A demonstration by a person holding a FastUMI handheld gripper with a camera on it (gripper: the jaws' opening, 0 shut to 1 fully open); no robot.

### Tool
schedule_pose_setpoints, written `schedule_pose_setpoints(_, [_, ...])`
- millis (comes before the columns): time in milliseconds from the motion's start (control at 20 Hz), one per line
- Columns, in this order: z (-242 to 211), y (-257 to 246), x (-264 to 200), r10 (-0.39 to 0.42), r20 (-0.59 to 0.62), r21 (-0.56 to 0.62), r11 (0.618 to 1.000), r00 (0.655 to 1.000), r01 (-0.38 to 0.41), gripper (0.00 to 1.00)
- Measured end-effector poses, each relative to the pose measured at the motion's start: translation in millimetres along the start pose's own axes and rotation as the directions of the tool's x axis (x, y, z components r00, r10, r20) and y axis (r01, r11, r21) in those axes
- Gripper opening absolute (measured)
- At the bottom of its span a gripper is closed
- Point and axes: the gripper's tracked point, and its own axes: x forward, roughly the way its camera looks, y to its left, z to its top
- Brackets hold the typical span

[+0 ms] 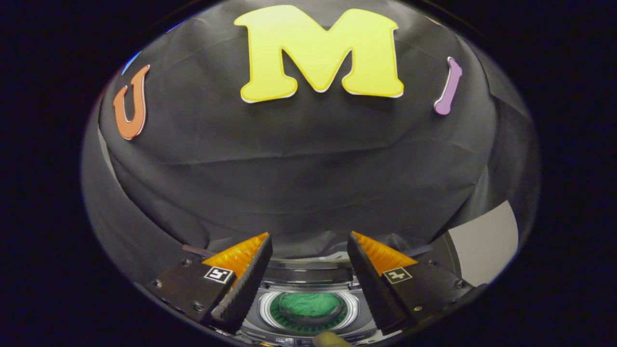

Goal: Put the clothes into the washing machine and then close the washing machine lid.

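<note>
My gripper (308,241) is open, its two fingers spread wide with nothing between them. Below and between the fingers lies the washing machine (308,327), seen from above. Its round drum opening has a pale rim, and green clothes (308,306) lie inside the drum. The machine's lid (308,270) appears raised at the back of the opening, just beyond the drum. The gripper hangs well above the machine, apart from it.
The black cloth wall of the booth rises beyond the machine. A light grey panel (487,246) stands to the right of the right finger. A small tan thing (330,340) shows at the machine's near edge; I cannot tell what it is.
</note>
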Motion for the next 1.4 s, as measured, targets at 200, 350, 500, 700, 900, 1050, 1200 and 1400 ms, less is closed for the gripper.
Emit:
schedule_pose_setpoints(200, [-19.5, 2.4, 12.0, 0.004, -0.065, 0.003, 1.000, 0.998, -0.004, 0.98])
schedule_pose_setpoints(350, [-20.0, 2.9, 8.8, 0.009, -0.032, -0.008, 1.000, 0.999, -0.009, 0.98])
schedule_pose_setpoints(500, [-22.5, 2.5, 5.7, 0.016, -0.025, 0.001, 1.000, 1.000, -0.016, 0.98])
schedule_pose_setpoints(700, [-26.8, 1.7, 1.0, 0.020, -0.005, -0.008, 1.000, 1.000, -0.020, 0.99])
schedule_pose_setpoints(900, [-33.5, 1.7, -8.2, 0.027, 0.023, -0.014, 1.000, 0.999, -0.027, 0.99])
schedule_pose_setpoints(1050, [-41.2, 1.1, -15.7, 0.031, 0.035, -0.005, 1.000, 0.999, -0.031, 0.98])
schedule_pose_setpoints(1200, [-49.8, 1.5, -24.1, 0.038, 0.051, -0.017, 0.999, 0.998, -0.037, 0.98])
schedule_pose_setpoints(1400, [-64.5, -0.2, -39.0, 0.049, 0.068, -0.015, 0.999, 0.997, -0.048, 0.98])
